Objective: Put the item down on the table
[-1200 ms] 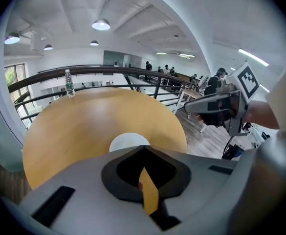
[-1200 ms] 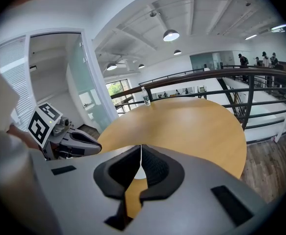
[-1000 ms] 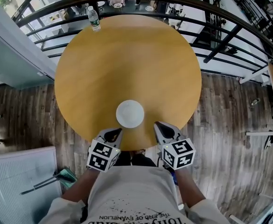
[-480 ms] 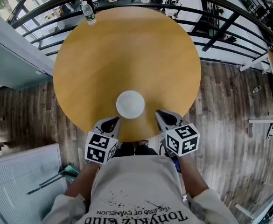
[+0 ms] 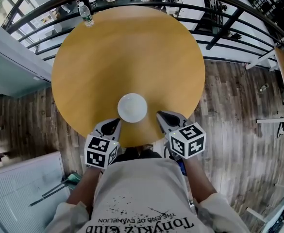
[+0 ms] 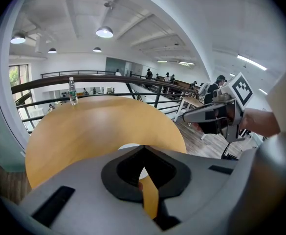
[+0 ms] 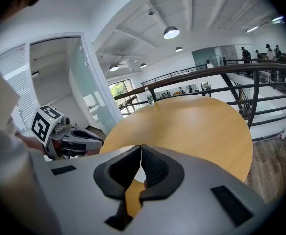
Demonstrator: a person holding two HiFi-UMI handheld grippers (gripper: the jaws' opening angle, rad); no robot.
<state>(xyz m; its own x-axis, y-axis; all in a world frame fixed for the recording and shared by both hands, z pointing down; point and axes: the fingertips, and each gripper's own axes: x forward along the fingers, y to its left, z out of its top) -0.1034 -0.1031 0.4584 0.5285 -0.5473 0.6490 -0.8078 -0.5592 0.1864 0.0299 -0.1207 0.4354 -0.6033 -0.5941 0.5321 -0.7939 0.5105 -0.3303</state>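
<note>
Head view: the plate [image 5: 132, 108] lies on the counter [image 5: 127, 52] near its near edge, between the left gripper [image 5: 114, 124] and the right gripper [image 5: 162, 116], touching neither.
Left gripper view: jaws together, empty.
Right gripper view: jaws together, empty.

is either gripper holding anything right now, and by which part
Nothing is held. The left gripper and right gripper are both shut and empty; the white round item lies on the table between them.

One table [image 5: 127, 57], one white plate [image 5: 132, 108], one water bottle [image 5: 85, 14], one left hand-held gripper [image 5: 116, 122], one right hand-held gripper [image 5: 159, 114]
</note>
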